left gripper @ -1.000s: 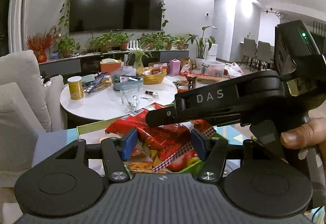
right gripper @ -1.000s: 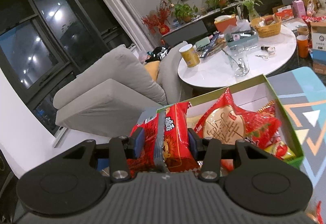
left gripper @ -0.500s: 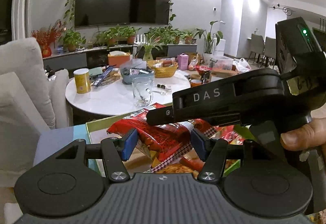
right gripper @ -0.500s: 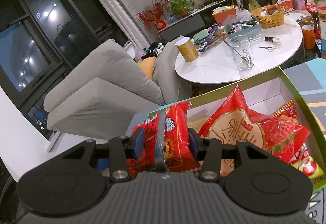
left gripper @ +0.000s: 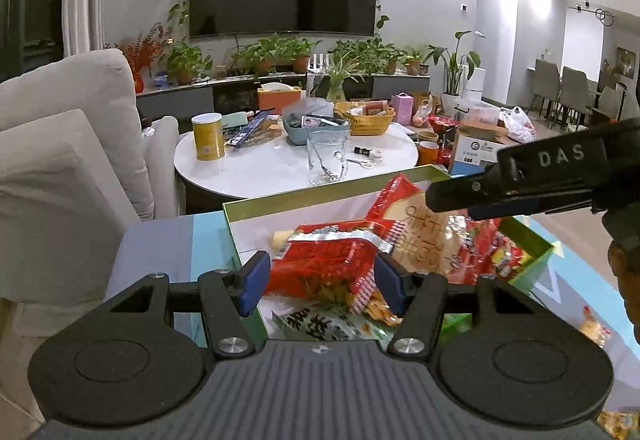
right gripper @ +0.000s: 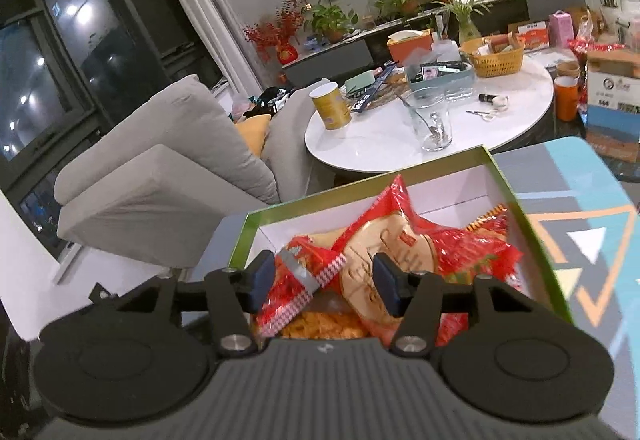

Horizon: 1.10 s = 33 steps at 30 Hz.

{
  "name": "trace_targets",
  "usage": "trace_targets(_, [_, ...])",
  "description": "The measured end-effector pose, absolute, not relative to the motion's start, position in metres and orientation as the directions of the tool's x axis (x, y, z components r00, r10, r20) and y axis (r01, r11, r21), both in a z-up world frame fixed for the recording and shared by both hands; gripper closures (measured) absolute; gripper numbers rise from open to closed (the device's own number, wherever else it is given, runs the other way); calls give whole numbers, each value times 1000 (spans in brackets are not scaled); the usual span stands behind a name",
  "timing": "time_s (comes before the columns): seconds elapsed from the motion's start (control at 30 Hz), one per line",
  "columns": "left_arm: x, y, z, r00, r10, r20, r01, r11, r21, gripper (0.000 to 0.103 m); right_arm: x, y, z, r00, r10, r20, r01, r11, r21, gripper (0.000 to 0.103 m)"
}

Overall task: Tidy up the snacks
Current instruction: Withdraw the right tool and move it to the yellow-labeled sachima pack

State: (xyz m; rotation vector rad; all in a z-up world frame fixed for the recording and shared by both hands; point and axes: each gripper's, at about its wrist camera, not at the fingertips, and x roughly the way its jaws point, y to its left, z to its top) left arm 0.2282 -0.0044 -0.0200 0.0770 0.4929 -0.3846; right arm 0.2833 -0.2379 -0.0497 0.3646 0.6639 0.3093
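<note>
Left gripper (left gripper: 320, 284): I clamp a red snack packet (left gripper: 324, 260) over the green box (left gripper: 528, 240);
Right gripper (right gripper: 324, 284): my jaws just eased apart (barely); striped packet (right gripper: 304, 280) lies loose between them, inside the box.

**Glossy wrappers, matt tooling**

The red snack packets (left gripper: 328, 260) look like shiny, crinkled plastic film. The green-rimmed box (right gripper: 360, 206) seems to be smooth card, white inside. The gripper (left gripper: 320, 276) is matt black plastic with ribbed housing and bright metal screws. At twelve o'clock, a clear glass (left gripper: 326, 160) stands on a glossy white surface (left gripper: 260, 172).
</note>
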Motion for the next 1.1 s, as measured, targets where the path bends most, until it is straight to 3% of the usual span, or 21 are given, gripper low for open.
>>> trace_targets(0.33, [176,-1,-14,794,-370,-482,411,911,-22,43,239,-245,-32,775,348,-528,-165,917,362,60])
trace_targets(1.1, [110,0,-57,734,-238,-636,292,956,-20,37,173,-239,-73,756,302,-581,-139,941,308,60])
